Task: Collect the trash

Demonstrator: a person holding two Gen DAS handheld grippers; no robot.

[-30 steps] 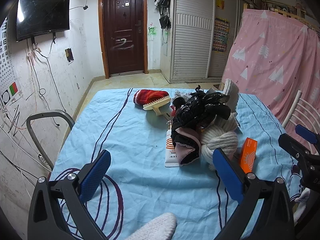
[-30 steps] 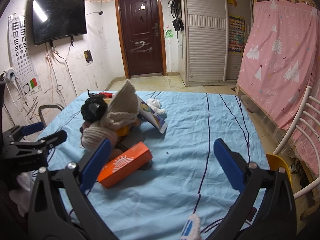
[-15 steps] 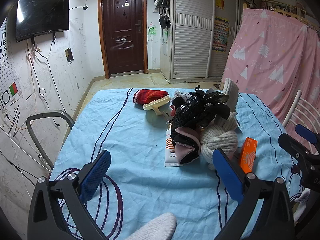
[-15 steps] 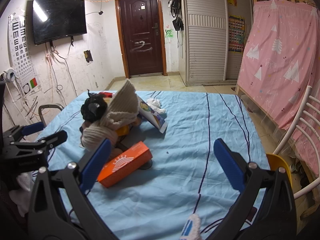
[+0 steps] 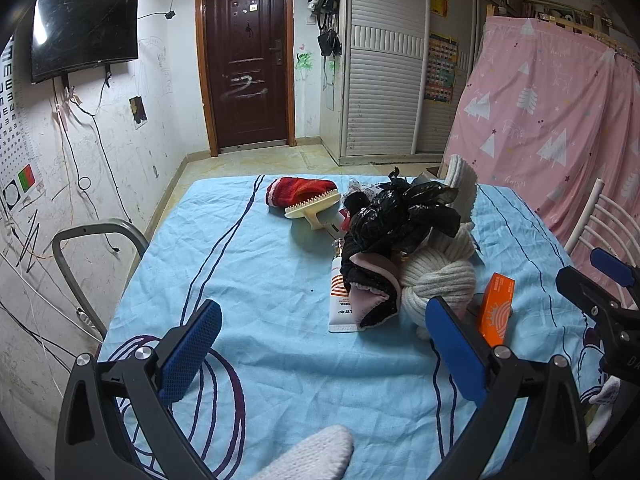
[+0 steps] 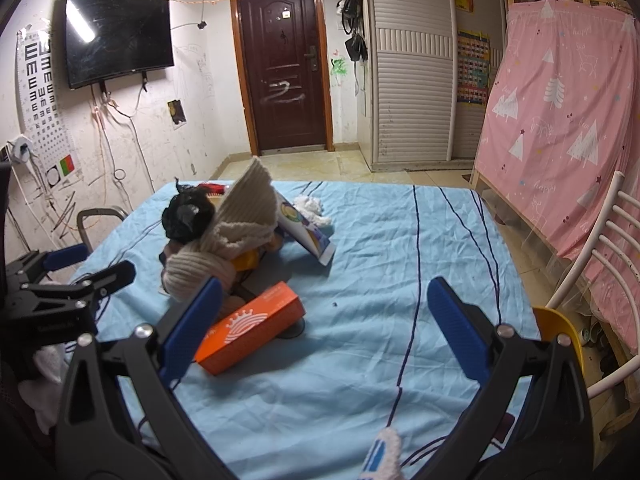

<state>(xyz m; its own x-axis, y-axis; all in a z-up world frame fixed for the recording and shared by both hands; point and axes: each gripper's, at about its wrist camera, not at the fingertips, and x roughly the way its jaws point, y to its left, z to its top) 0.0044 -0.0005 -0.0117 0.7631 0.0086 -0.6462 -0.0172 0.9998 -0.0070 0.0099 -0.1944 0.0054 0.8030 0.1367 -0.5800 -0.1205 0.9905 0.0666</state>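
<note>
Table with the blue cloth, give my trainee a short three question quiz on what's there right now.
1. True or false: the left hand-held gripper is shut on the flat orange cardboard box.
2. What colour is the crumpled plastic bag on top of the pile?
3. The cream plastic brush lies against: A) the red knitted hat, B) a green cup.

Key: 1 false, both grippers open, the right hand-held gripper too; 2 black; 3 A.

A dark wooden door (image 5: 247, 60) stands between a wall-mounted television (image 5: 82, 24) and white slatted wardrobes (image 5: 384, 80).
</note>
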